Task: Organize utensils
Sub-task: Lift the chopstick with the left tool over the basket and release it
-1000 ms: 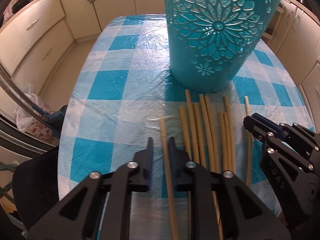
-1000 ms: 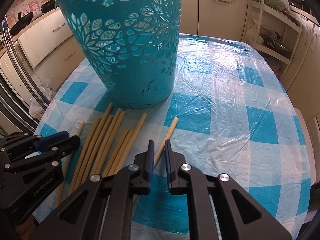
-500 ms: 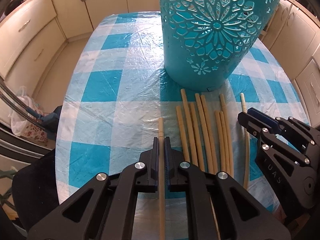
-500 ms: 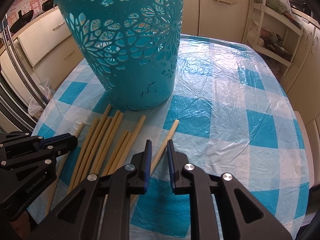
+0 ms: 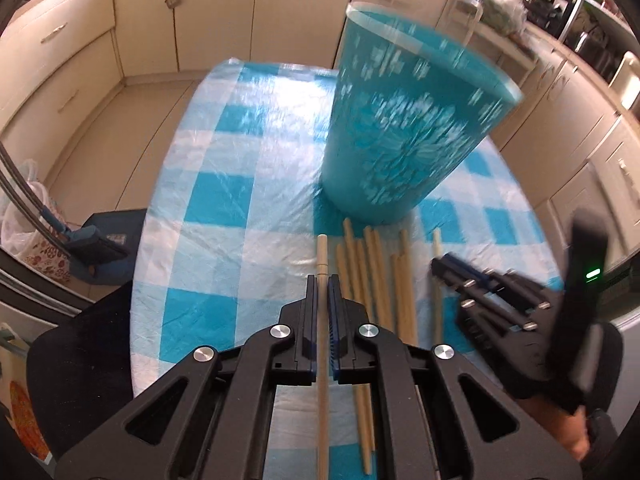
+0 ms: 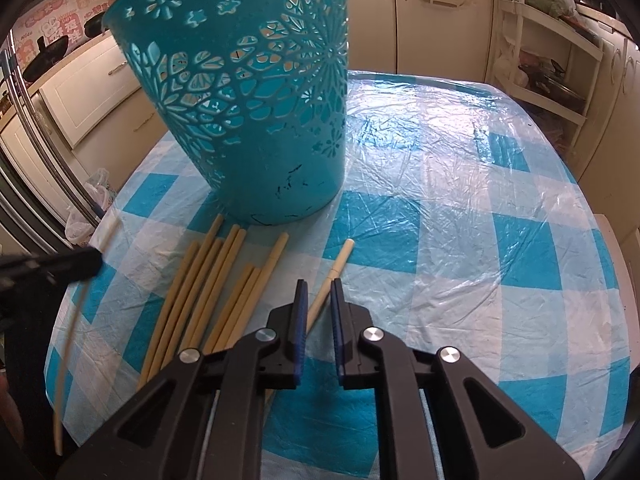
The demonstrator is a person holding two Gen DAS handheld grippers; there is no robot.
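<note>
A teal perforated basket point(image 5: 404, 136) point(image 6: 256, 92) stands on the blue-and-white checked table. Several bamboo chopsticks point(image 5: 380, 280) point(image 6: 208, 288) lie in a row in front of it. My left gripper point(image 5: 322, 280) is shut on a pale chopstick point(image 5: 322, 256) and holds it above the table; it shows blurred at the left edge of the right wrist view point(image 6: 52, 270). My right gripper point(image 6: 318, 286) is slightly open, its fingers on either side of a pale chopstick point(image 6: 338, 264) that lies on the table. The right gripper also shows in the left wrist view point(image 5: 442, 264).
Cream kitchen cabinets point(image 5: 132, 32) surround the table. A white shelf rack point(image 6: 552, 64) stands at the back right. A dark chair point(image 5: 76, 352) and a plastic bag point(image 5: 24, 220) are off the table's left edge point(image 5: 140, 280).
My left gripper closed on the pale chopstick and has lifted it, the view tilting up. My right gripper moved forward over the rightmost chopstick and opened a little.
</note>
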